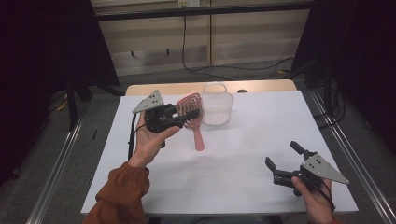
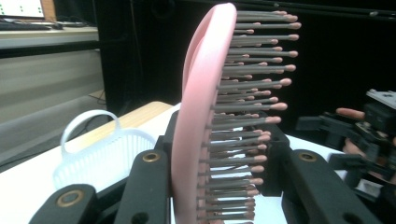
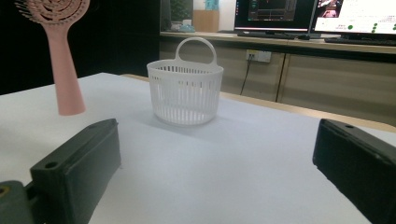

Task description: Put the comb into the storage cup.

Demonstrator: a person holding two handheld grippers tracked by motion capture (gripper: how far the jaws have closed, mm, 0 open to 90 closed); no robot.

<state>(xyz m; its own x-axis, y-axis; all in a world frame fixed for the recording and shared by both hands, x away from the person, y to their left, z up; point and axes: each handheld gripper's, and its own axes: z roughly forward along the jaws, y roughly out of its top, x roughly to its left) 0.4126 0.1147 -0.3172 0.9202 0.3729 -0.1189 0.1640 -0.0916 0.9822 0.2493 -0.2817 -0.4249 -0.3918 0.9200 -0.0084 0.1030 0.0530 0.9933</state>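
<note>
While the left claw (image 1: 180, 116) clenched the light, stiff hairbrush (image 1: 191, 112) by its head, its handle hung free below, and the right claw (image 1: 285, 158) gaped empty.

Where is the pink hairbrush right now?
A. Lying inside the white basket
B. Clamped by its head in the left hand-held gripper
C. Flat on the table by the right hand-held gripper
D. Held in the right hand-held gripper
B: the left hand-held gripper grips the pink hairbrush by its head, handle hanging free beside the white basket.
</note>
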